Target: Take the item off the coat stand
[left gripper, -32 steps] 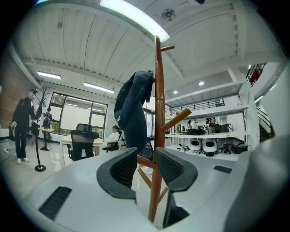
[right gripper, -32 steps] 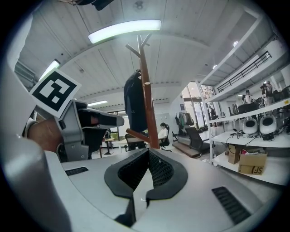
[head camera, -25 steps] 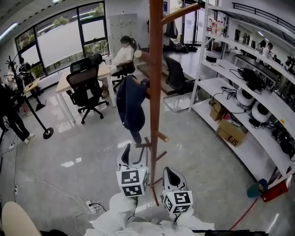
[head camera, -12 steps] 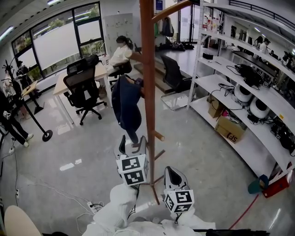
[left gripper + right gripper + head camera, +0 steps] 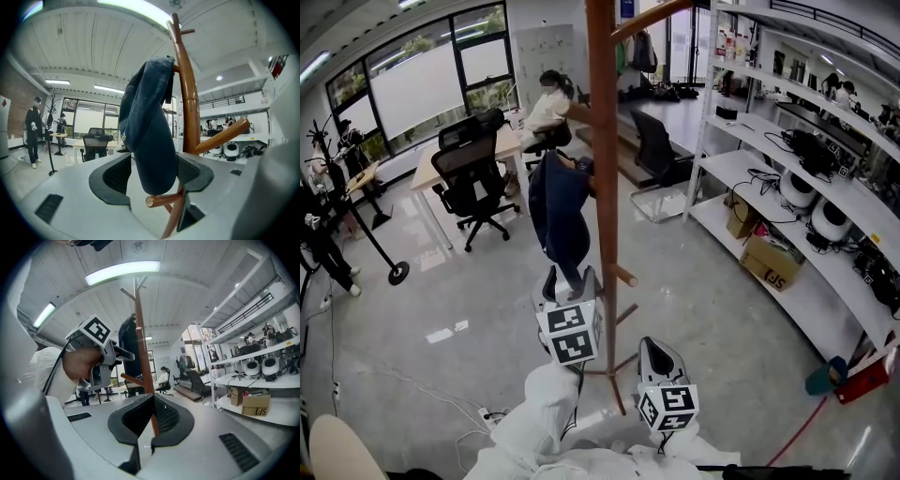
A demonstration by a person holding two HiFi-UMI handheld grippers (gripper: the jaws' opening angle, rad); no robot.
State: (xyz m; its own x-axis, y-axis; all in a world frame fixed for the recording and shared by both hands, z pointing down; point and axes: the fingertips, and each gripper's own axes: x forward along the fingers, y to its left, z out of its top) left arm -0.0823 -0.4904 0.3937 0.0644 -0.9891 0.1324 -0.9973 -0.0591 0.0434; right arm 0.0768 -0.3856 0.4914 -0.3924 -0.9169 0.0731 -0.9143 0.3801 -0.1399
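Left claw [image 5: 154,172]: jaws wide apart, just been opening, pressing on nothing. The lower end of the item hangs between them.

Right claw [image 5: 151,404]: jaws together, empty, held low near the stand's pole.

Item: dark blue garment [image 5: 147,126], draped from an upper peg of the wooden coat stand [image 5: 188,108]. A short lower peg [image 5: 164,199] sits just under its hem.

Handling, as judged: soft, limp, light, not fragile. It will likely sag and may snag on its peg.

Best hold: bunched cloth at the hanging end, then lift clear of the peg.
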